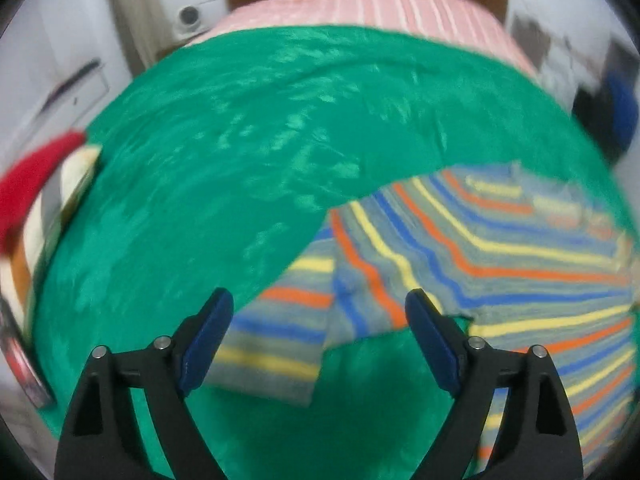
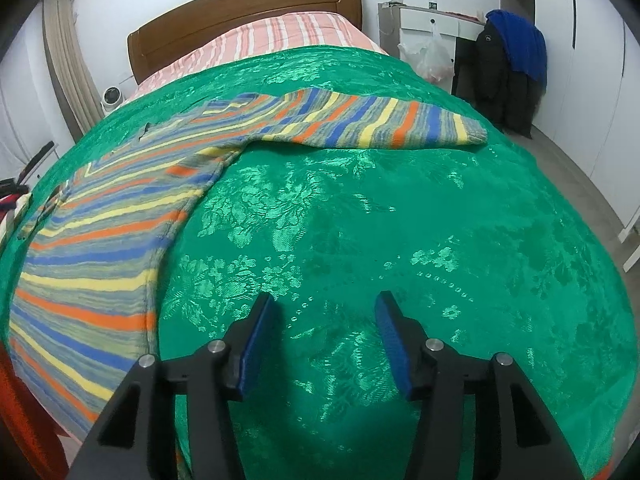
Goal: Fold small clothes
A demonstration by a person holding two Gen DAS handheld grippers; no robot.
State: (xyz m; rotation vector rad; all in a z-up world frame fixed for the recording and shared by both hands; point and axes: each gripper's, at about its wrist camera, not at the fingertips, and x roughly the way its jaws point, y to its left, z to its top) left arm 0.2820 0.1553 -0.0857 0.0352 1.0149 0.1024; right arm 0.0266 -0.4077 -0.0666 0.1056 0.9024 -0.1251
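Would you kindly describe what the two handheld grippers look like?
Both match: the left gripper and right gripper have matte black angular plastic arms, silver round pivot pins at the joints, and flat dark blue pads lining the fingers. No cables, markings or sleeves show.

My left wrist view was smeared with motion blur: the striped sweater (image 1: 460, 256) and the green bedspread (image 1: 224, 152) had soft edges, and the room behind was streaky. My right wrist view was sharp and evenly lit, with a sheen on the bedspread's woven pattern and a dim shadow under the right tool (image 2: 326, 338). Both pictures bulged, with dark corners.
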